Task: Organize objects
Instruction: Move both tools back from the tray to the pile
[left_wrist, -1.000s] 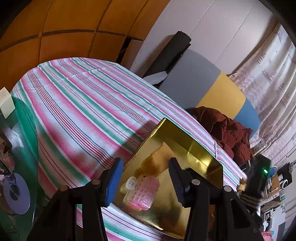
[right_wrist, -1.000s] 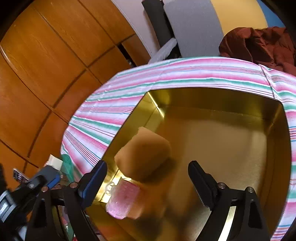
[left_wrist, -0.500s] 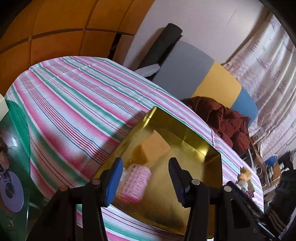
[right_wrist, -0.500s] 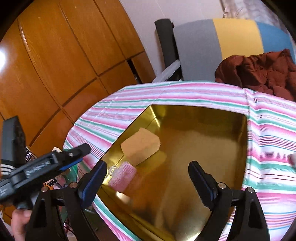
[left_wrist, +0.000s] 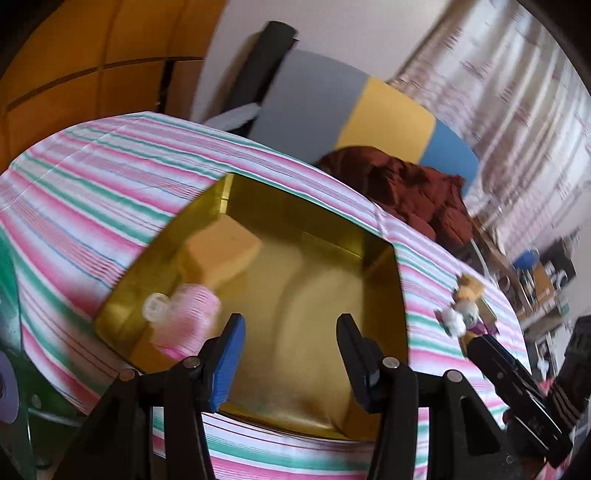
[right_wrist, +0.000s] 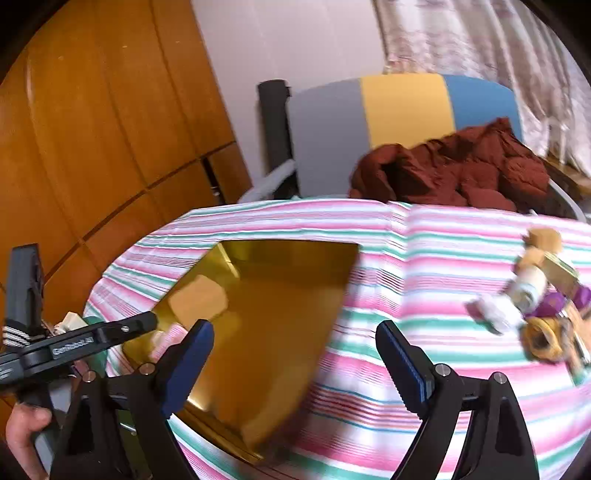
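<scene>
A gold tray sits on the striped tablecloth. A yellow sponge and a pink hair roller lie in its left part. My left gripper is open and empty, above the tray's near edge. My right gripper is open and empty, over the tray's right edge. A cluster of small objects lies on the cloth to the right of the tray. The left gripper's arm shows at the left of the right wrist view.
A striped tablecloth covers the round table. Behind it stands a grey, yellow and blue chair with a dark red jacket on it. Wooden cabinets stand at the left, curtains at the right.
Both grippers have pulled back and swung to the right. The cluster of small objects has come into view. The sponge and roller stay in the tray.
</scene>
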